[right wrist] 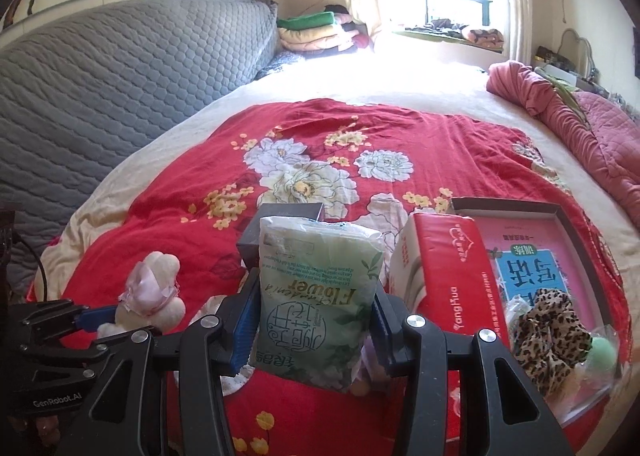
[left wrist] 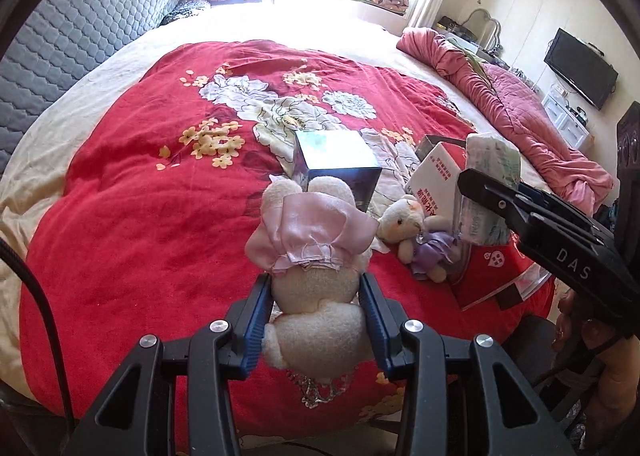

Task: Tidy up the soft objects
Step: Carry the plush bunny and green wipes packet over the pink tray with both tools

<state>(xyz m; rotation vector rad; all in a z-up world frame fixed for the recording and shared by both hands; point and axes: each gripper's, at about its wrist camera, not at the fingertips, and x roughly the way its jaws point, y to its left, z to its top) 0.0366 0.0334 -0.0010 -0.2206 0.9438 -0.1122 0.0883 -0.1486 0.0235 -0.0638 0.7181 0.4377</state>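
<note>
The left gripper point(left wrist: 316, 304) clamps a cream plush toy in a pink dress point(left wrist: 316, 256) above the near edge of the red floral bedspread point(left wrist: 140, 196). To its right, the right gripper point(right wrist: 316, 320) squeezes a green tissue pack point(right wrist: 316, 296); a second plush in purple point(left wrist: 420, 236) lies just beyond them.

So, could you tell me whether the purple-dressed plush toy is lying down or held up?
Lying down. The purple-dressed plush toy rests on the red bedspread, free of both grippers, beside the red tissue pack.

Bed point(right wrist: 168, 144) w/ red floral quilt point(right wrist: 160, 224): box point(left wrist: 340, 164), purple plush point(left wrist: 416, 232), tray point(right wrist: 568, 212).
</note>
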